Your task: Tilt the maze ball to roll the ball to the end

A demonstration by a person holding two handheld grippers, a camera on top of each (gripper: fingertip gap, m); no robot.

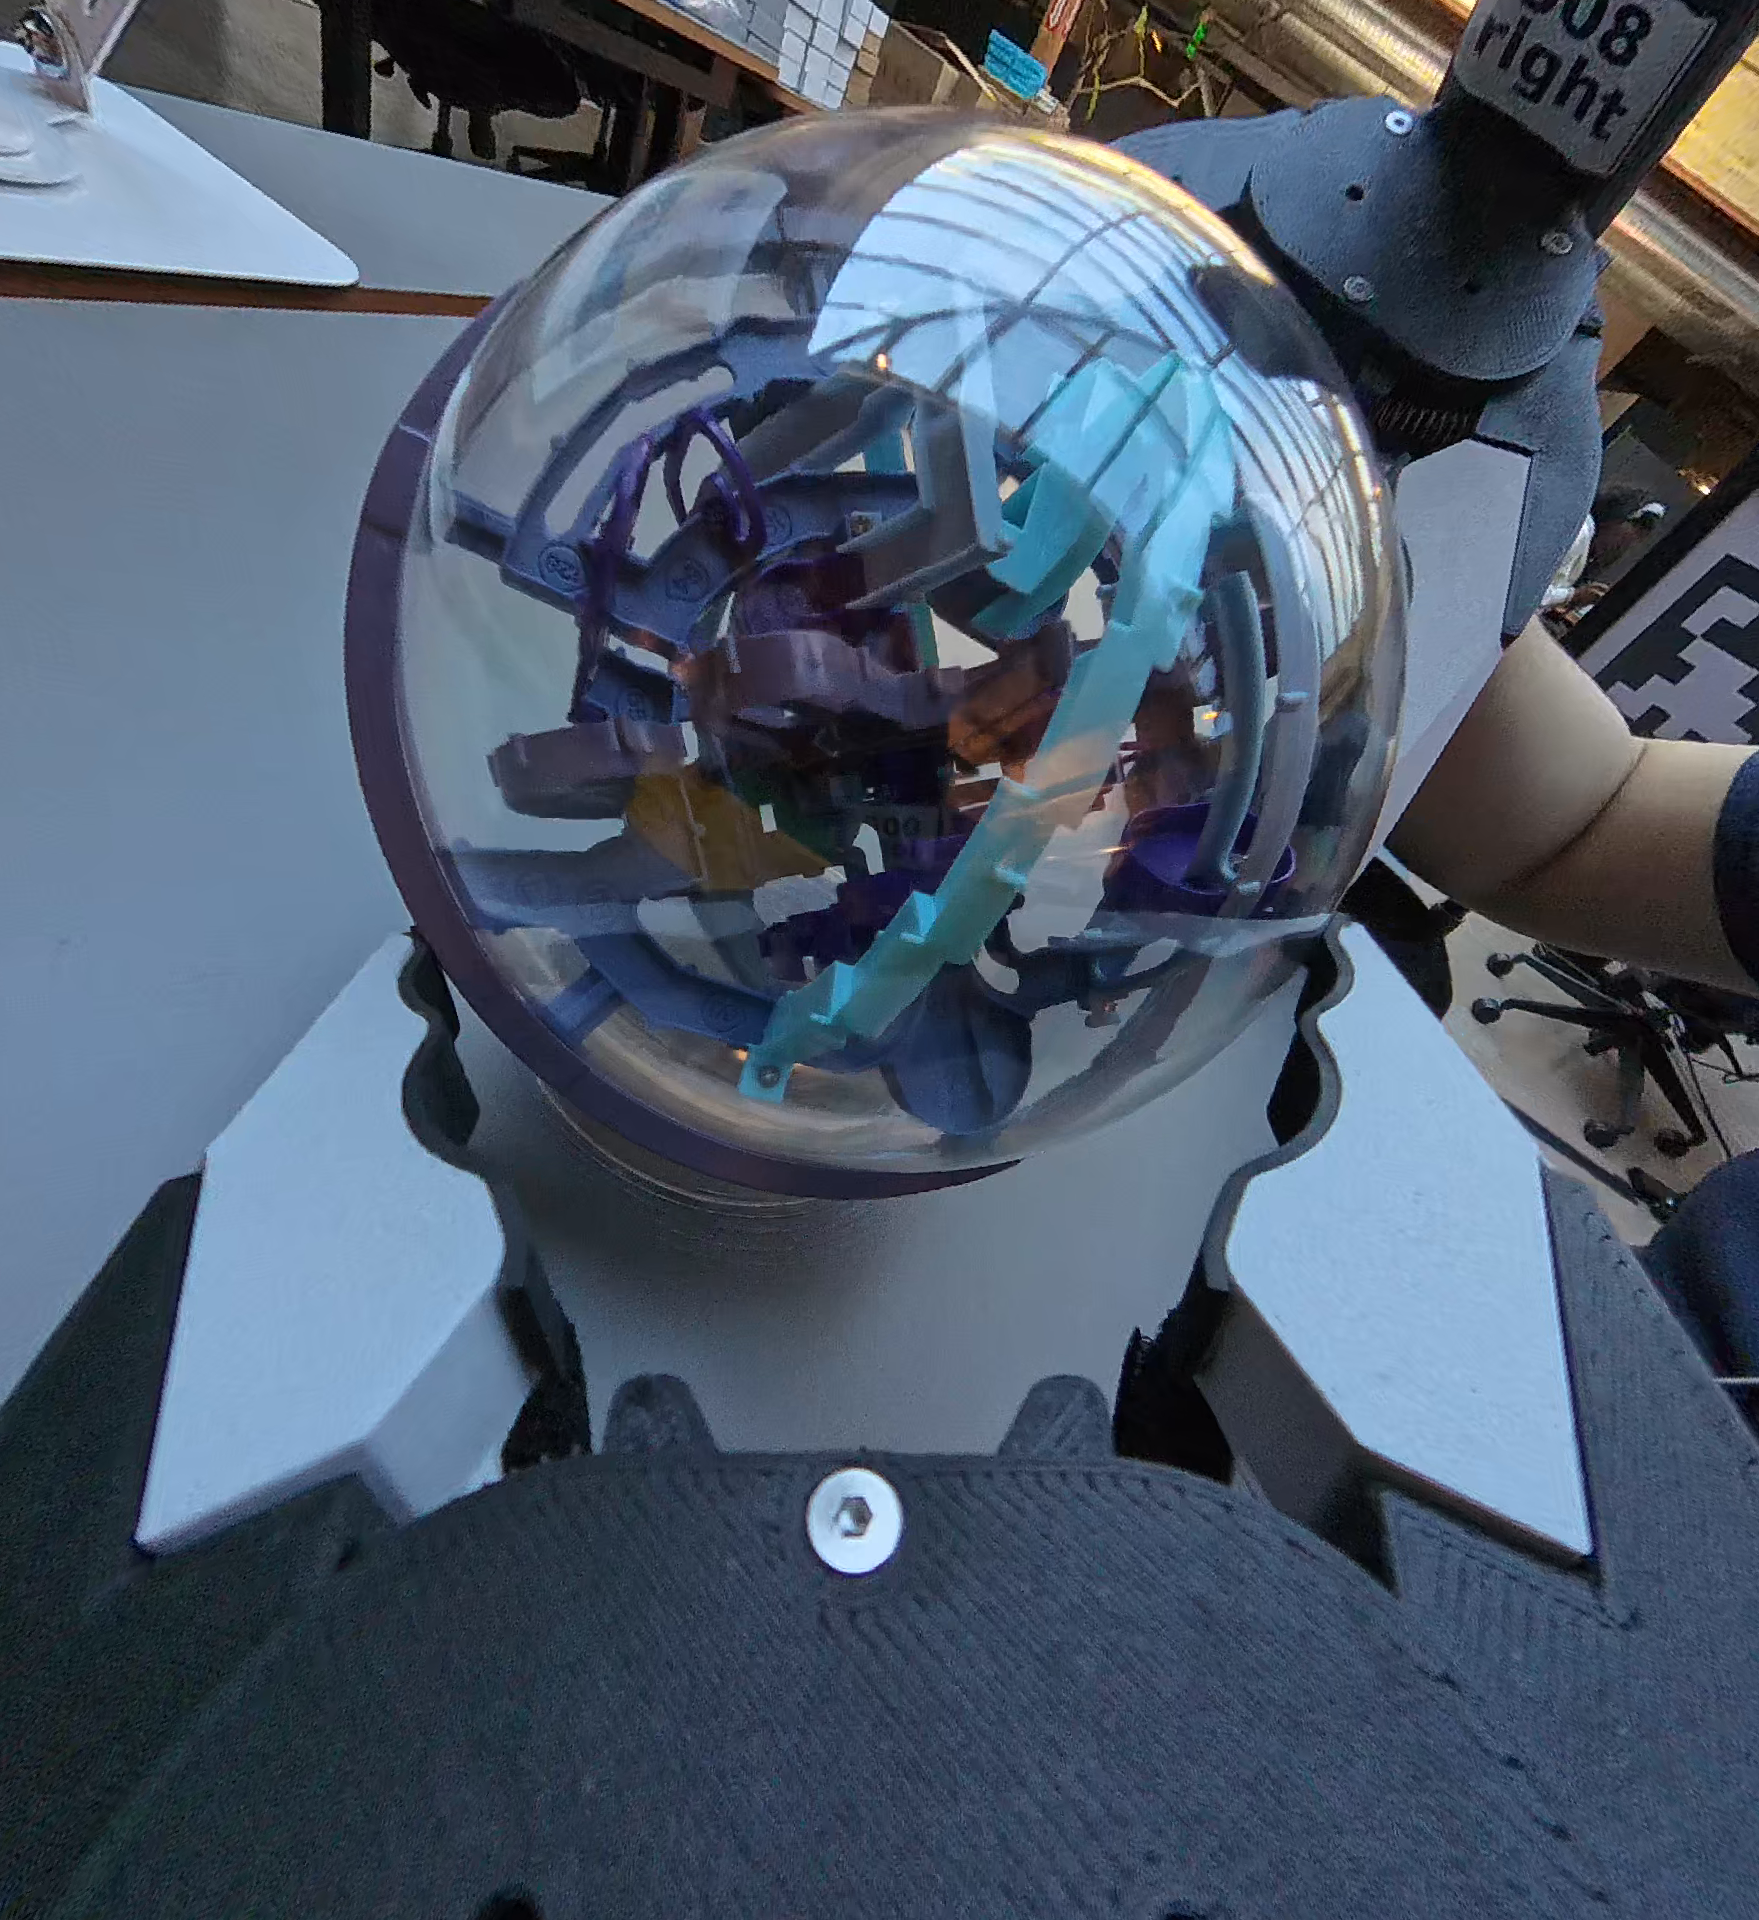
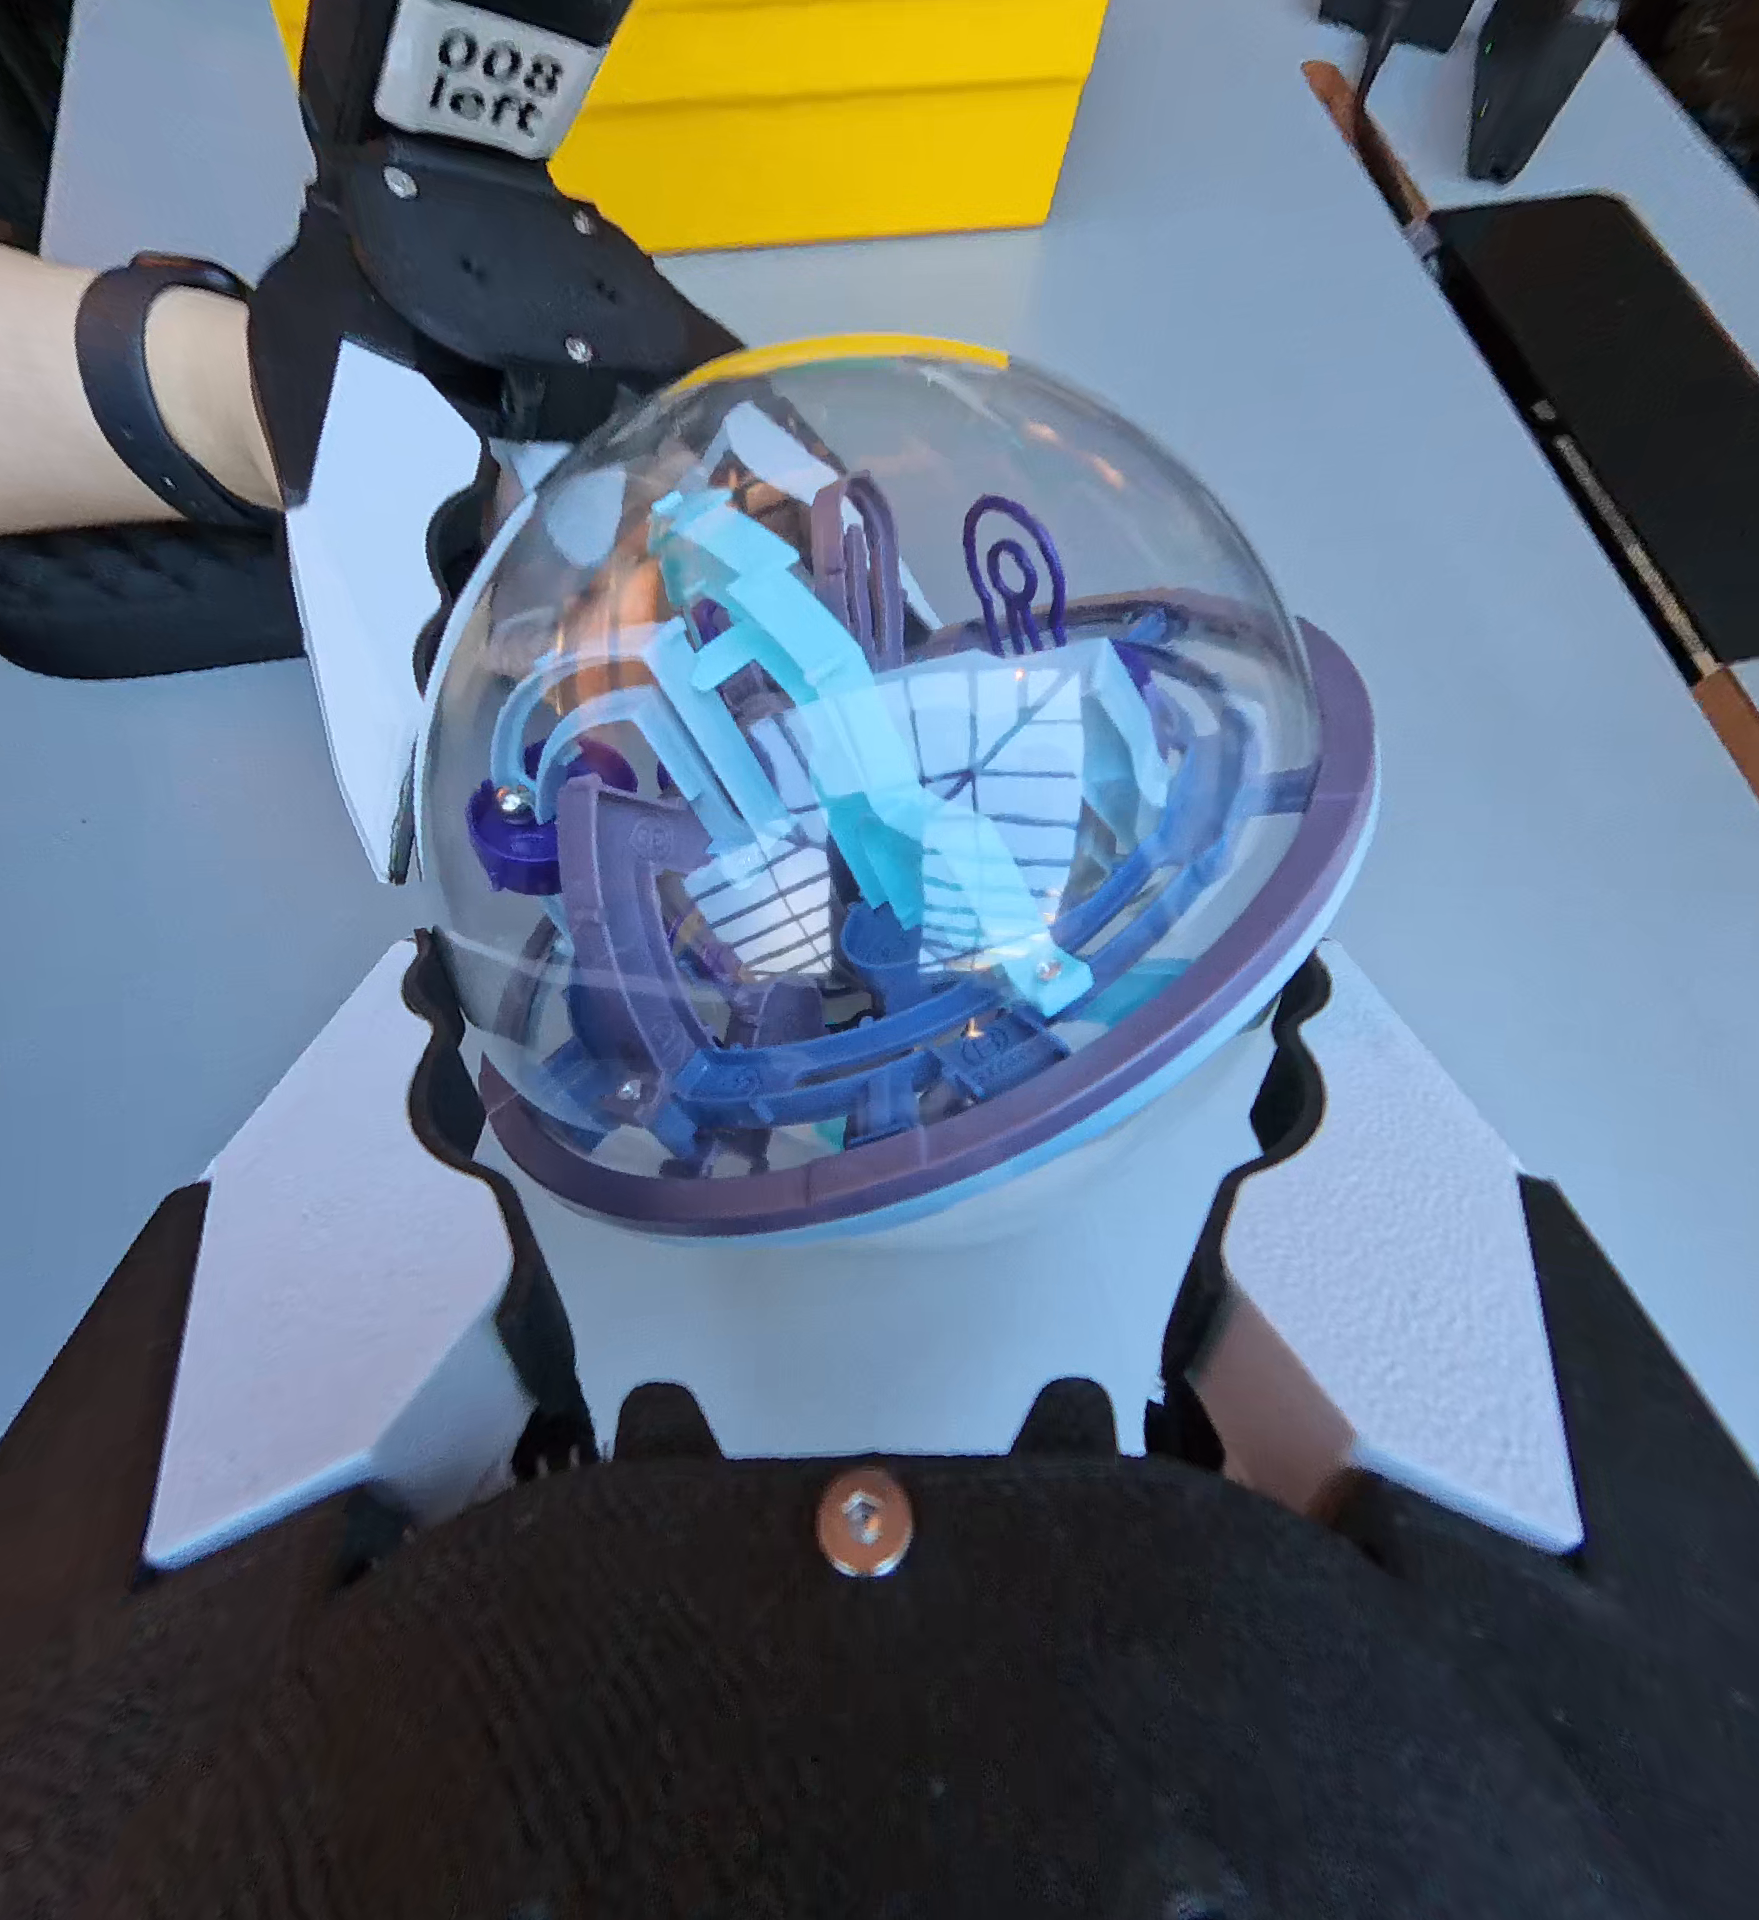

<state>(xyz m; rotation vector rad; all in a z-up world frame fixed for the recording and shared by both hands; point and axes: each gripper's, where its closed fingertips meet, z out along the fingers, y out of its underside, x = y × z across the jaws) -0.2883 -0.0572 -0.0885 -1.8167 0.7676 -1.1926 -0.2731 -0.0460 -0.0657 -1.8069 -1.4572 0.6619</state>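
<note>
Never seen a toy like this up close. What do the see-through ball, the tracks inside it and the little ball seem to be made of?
The maze ball has a clear, glossy shell, probably hard plastic: it mirrors the ceiling. The tracks look like moulded matt plastic in teal, blue and purple. The little ball shines silvery, so likely metal. Both the left gripper and the right gripper hold the shell.

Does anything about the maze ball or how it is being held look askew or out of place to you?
Nothing looks damaged. The maze ball sits tilted, its purple seam ring slanted, cradled between the left gripper and right gripper.
</note>
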